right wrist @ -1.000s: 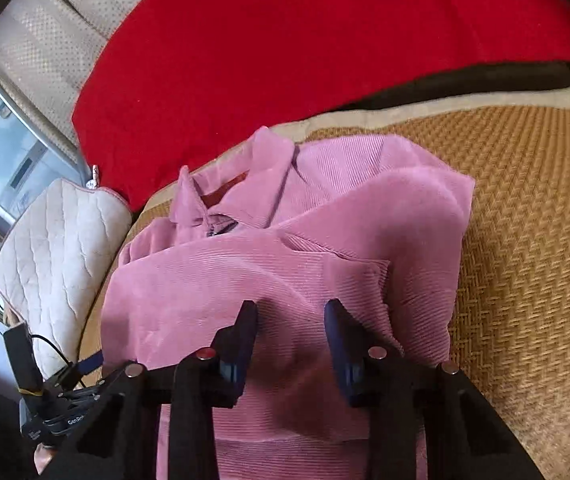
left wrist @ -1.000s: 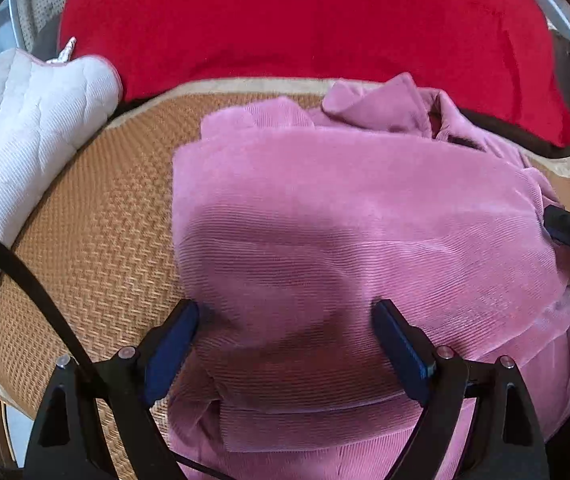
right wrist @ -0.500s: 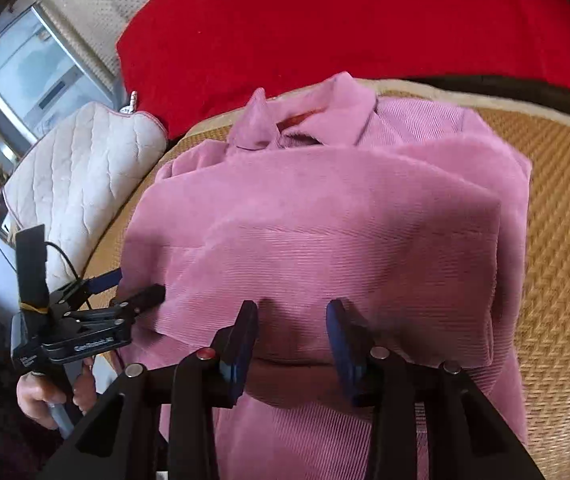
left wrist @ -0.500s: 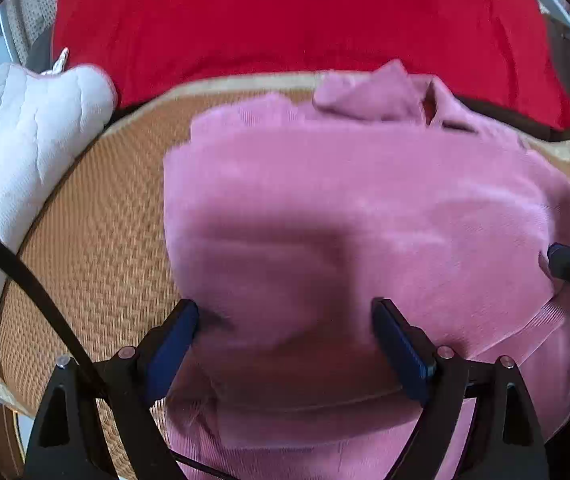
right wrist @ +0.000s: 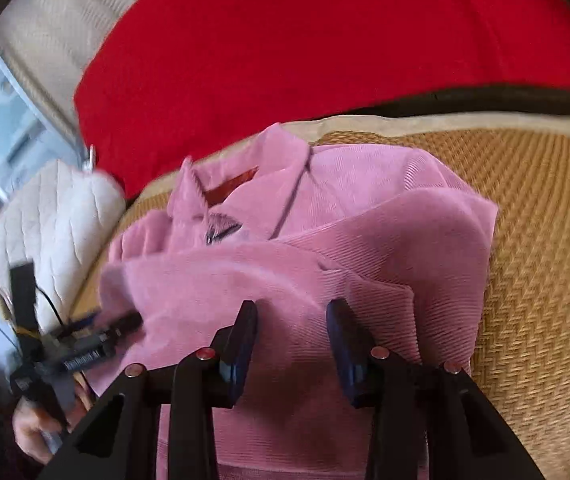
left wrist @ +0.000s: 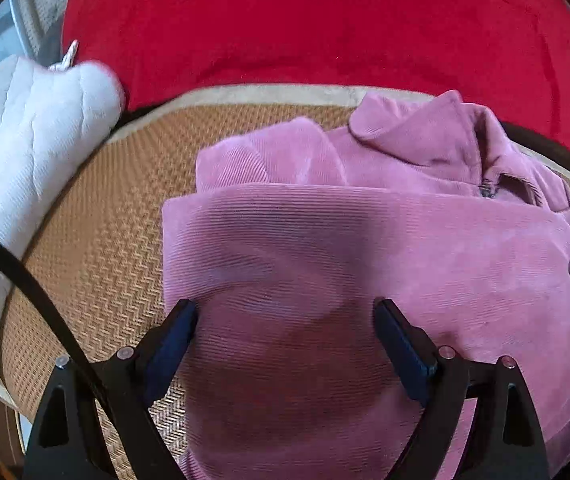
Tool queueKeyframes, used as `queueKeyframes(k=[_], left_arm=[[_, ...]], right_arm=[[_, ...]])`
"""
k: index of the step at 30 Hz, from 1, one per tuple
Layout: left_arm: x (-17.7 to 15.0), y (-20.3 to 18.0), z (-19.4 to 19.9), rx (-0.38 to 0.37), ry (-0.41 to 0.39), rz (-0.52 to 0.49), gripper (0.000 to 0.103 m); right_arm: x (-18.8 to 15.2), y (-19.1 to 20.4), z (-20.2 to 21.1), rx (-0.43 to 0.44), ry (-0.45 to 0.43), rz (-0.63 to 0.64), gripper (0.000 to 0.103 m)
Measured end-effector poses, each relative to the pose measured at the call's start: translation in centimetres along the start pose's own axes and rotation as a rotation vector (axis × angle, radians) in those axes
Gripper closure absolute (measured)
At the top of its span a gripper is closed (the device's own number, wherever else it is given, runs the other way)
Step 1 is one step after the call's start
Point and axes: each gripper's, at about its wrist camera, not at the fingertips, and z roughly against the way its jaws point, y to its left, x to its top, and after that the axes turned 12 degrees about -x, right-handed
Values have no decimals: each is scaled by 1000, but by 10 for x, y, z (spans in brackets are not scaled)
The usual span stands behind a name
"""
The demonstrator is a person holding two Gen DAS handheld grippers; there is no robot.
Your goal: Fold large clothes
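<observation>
A pink corduroy jacket [left wrist: 365, 248] lies folded on a woven tan mat [left wrist: 97, 248], collar at the far end. It also fills the right wrist view [right wrist: 325, 248], with its lower part folded up over the body. My left gripper [left wrist: 285, 320] is open, its blue pads wide apart just above the near fold, holding nothing. My right gripper [right wrist: 291, 324] is open with a narrower gap over the near fold, holding nothing. The left gripper shows at the jacket's left edge in the right wrist view [right wrist: 97, 336].
A large red cushion [left wrist: 325, 20] stands behind the mat. A white quilted cushion [left wrist: 17, 152] lies at the mat's left edge. The tan mat [right wrist: 545, 240] extends to the right of the jacket. A black cable [left wrist: 25, 280] crosses the left wrist view.
Both grippers have pulled back a little from the jacket, and the collar shows more. The folded jacket lies still on the mat. Both stay open.
</observation>
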Motion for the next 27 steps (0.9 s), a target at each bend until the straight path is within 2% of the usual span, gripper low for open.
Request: queueKeyframes(k=[5,7,10,12,13,14,18,19,23,27], left_arm=[[-12,7,32,-25,-95,-7,12],[-23,11,40,-13,-85,0,13],[-42,17,51,-62,-94,18,12],[-49,12,46,-1,-70,-27,12],[-52,11,36,53,-31,-50,12],[-53,13,26,63,8,-51,11],[-45,33,11,-28,43,86,4],[-45,35,9,-26,47,97,0],[-41,27,-2,3,32,51,0],[-37,23,-6,-14,-1,56,0]], right_arm=[[-12,-2,29,72,-69,7,62],[-17,5,26,70,-45,36,62],[-31,7,19,46,-2,45,62],[-39,8,22,18,3,68,61],[-42,9,22,-11,12,92,62],[-44,8,19,-21,22,103,62],[-44,9,14,-44,41,108,62],[-43,12,13,-60,46,118,61],[-44,21,8,-113,59,160,61],[-45,23,3,-134,50,168,62]])
